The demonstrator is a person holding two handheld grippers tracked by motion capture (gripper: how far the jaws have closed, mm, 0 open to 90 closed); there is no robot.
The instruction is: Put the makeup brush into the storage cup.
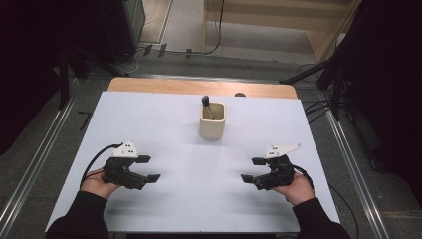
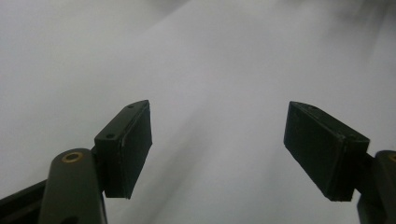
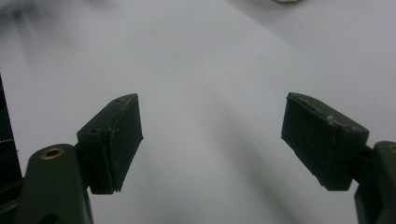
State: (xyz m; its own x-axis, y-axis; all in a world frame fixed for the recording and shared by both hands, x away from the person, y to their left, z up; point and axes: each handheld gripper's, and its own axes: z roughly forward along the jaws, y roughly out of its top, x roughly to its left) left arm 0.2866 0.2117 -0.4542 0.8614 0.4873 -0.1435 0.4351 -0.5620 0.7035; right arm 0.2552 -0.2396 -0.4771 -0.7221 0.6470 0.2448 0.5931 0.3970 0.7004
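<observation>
A cream square cup (image 1: 212, 121) stands at the far middle of the white table (image 1: 164, 124), with a dark-headed tool (image 1: 207, 105) leaning inside it. My left gripper (image 1: 151, 168) rests low at the near left, held by a hand, its jaws pointing right and wide apart. My right gripper (image 1: 251, 169) mirrors it at the near right, jaws pointing left and spread. In the left gripper view the left gripper (image 2: 218, 140) has bare white tabletop between its pads. The right gripper (image 3: 212, 140) in its own view likewise holds nothing. Both are well short of the cup.
A wooden strip (image 1: 199, 87) runs along the table's far edge. Metal rails (image 1: 45, 144) flank the table on the floor, with dark stands and cables at both sides. A small pale edge (image 3: 286, 1) shows at the top of the right gripper view.
</observation>
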